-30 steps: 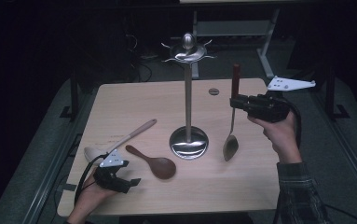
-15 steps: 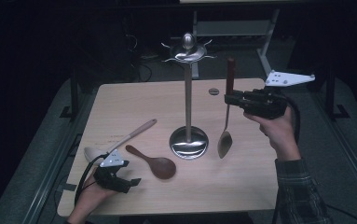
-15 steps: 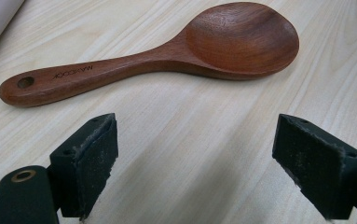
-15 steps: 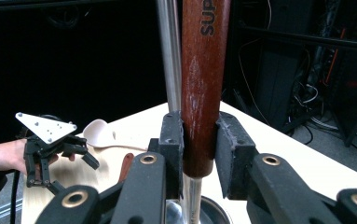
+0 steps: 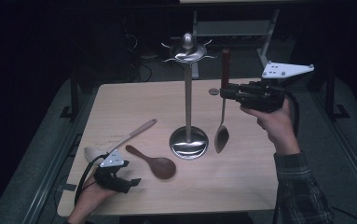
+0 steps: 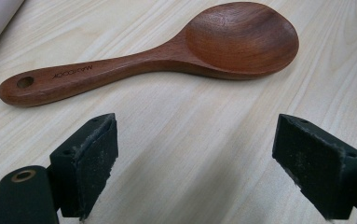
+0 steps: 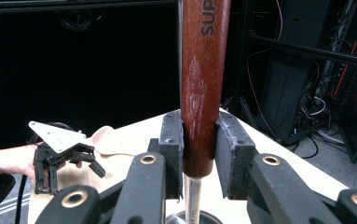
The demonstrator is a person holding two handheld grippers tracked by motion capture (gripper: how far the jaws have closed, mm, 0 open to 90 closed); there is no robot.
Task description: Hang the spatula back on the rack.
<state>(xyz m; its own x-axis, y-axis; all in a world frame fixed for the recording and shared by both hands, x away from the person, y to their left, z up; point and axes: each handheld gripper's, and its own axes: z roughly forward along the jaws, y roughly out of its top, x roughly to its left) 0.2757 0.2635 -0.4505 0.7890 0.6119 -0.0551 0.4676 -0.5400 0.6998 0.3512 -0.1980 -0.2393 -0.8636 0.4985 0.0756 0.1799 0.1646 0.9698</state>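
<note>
From above, the right tool has carried the metal spoon leftward and a little higher over the last second, closer to the hanging stand in the middle of the table. I'd judge it is being brought up to hang on one of the hooks at the stand's top. The spoon hangs upright, red handle up and bowl down, its bowl just right of the stand's round base. The left tool rests near the table's front edge.

In the left gripper view, its jaws stand wide apart and empty, with the brown wooden spoon lying flat just beyond them.

In the right gripper view, the jaws are clamped on the red handle, which rises vertically.
</note>
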